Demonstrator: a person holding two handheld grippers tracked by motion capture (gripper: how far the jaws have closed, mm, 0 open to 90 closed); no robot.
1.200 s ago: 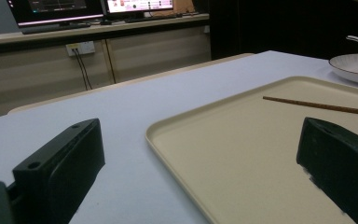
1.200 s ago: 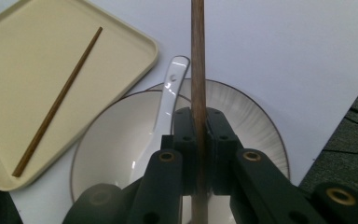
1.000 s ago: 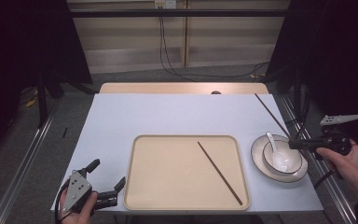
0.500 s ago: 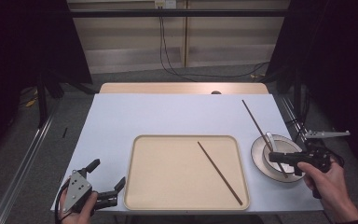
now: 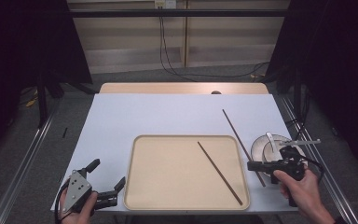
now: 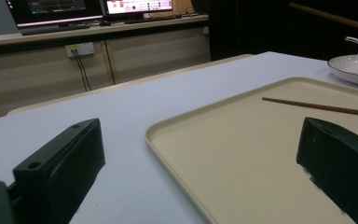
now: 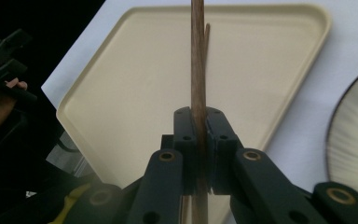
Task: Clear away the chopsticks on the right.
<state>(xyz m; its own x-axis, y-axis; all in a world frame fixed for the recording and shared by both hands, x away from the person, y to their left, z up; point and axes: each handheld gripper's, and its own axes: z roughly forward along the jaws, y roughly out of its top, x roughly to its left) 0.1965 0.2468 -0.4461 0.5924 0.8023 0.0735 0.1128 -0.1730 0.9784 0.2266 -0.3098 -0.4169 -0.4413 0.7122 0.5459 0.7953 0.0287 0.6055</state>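
the right hand-held gripper [image 7: 198, 121] is clamped on 1 chopstick [image 5: 242, 145], carrying it toward its twin [image 5: 219, 173] on the tray [image 5: 142, 196]; the left hand-held gripper [image 5: 108, 191] waits with jaws apart on the worktop [image 5: 168, 114].

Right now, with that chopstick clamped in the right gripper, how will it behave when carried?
The held chopstick looks thin, straight and stiff, so probably light. The right gripper pinches it near one end, so it may pivot. Laid on the tray, it could roll.

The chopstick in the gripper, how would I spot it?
Find the beige tray on the white table. Just past its right edge, the right gripper is shut on one brown chopstick angled away over the table; the other chopstick lies loose inside the tray.
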